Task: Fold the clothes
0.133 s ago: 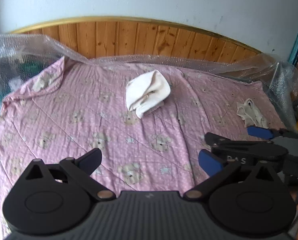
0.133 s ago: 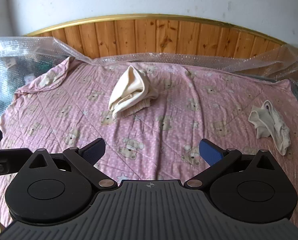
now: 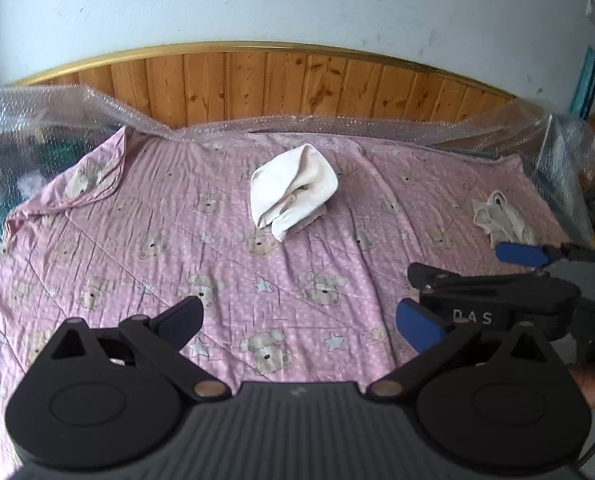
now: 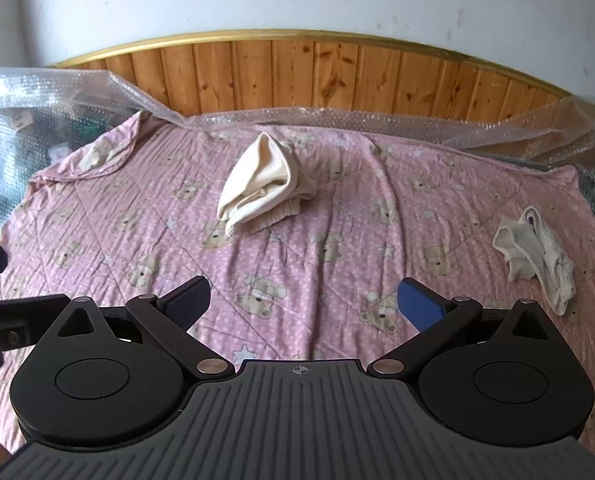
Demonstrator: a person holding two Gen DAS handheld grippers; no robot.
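A: Left to right, how do things lie on the bed (image 4: 97, 216)?

B: The left gripper (image 3: 299, 322) hovers over the near edge, its fingers spread wide with nothing between them. Beyond it, toward the headboard (image 4: 297, 76) and about midway along that edge, sits the cream garment (image 4: 263, 178), doubled over into a loose bundle with one ribbed hem poking out underneath. Well apart from it, near the right edge, lies the small off-white garment (image 4: 533, 250), crumpled in a heap. The right gripper (image 4: 303, 300) hovers over the near edge too, just beside the left one, fingers equally wide and empty.

A: So which step is in hand?

B: The scene does not settle that. The cream bundle could be a rough fold set aside, or a piece waiting to be laid out. The crumpled one on the right is plainly not folded.

A: Whichever piece gets handled, what makes the fold go well?

B: The pink quilt (image 4: 337, 240) is soft and rippled, so a low pinch risks catching it along with the garment. The fingers should close on a single hem or corner only, lifting slightly to check that the quilt stays down. Two grips set apart on the same edge keep the cloth taut; then it is spread flat before any crease goes in. The bubble wrap (image 4: 377, 120) along the headboard edge is best kept clear of.
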